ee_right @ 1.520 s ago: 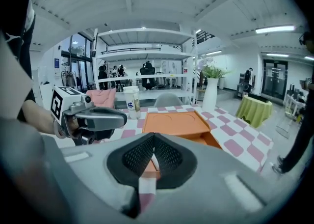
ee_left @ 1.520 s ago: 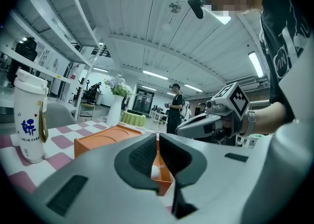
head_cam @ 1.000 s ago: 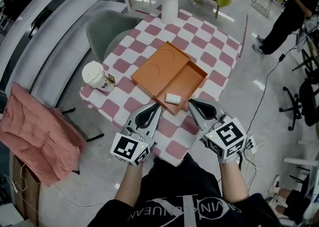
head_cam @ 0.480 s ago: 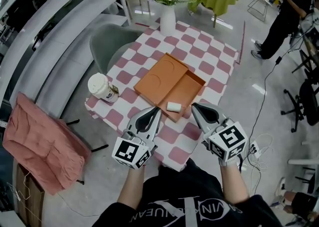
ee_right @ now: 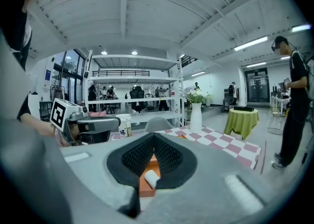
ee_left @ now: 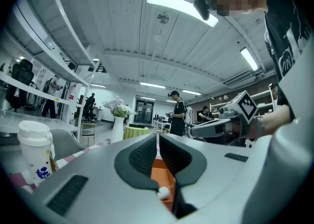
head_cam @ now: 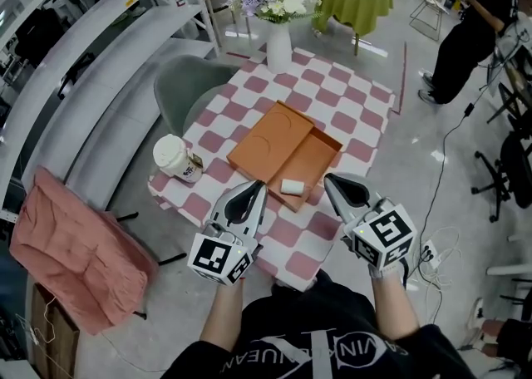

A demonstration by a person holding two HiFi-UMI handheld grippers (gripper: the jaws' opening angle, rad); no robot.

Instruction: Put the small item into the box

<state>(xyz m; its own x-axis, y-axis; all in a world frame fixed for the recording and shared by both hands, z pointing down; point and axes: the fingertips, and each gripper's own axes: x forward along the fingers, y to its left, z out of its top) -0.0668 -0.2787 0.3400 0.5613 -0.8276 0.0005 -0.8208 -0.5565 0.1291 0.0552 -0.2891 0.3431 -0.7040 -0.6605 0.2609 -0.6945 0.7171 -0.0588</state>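
Fingers on both grippers are pressed together, and nothing is pinched between them. In the left gripper view the dark ribbed pads of the left gripper [ee_left: 157, 138] are seen meeting along a thin seam. The same closed seam is shown for the right gripper [ee_right: 153, 138] in the right gripper view.

The small white oblong item [head_cam: 291, 186] is found inside the flat orange cardboard box [head_cam: 322, 146], at the lower corner of its tray, near the middle of the head view. The box is laid open on the pink-and-white chequered worktop [head_cam: 366, 117], with its lid half set against the tray toward the upper left.

In the head view the item is placed between the two sets of fingertips and is touched by neither; the left gripper's tips are seen at its left and the right gripper's at its right. In each gripper view the item is seen low in the frame, beneath the closed pads, framed by the opening behind them.

A white lidded paper cup [head_cam: 176, 157] is stood at the worktop's left edge, and a white vase of flowers [head_cam: 278, 43] at its upper edge.
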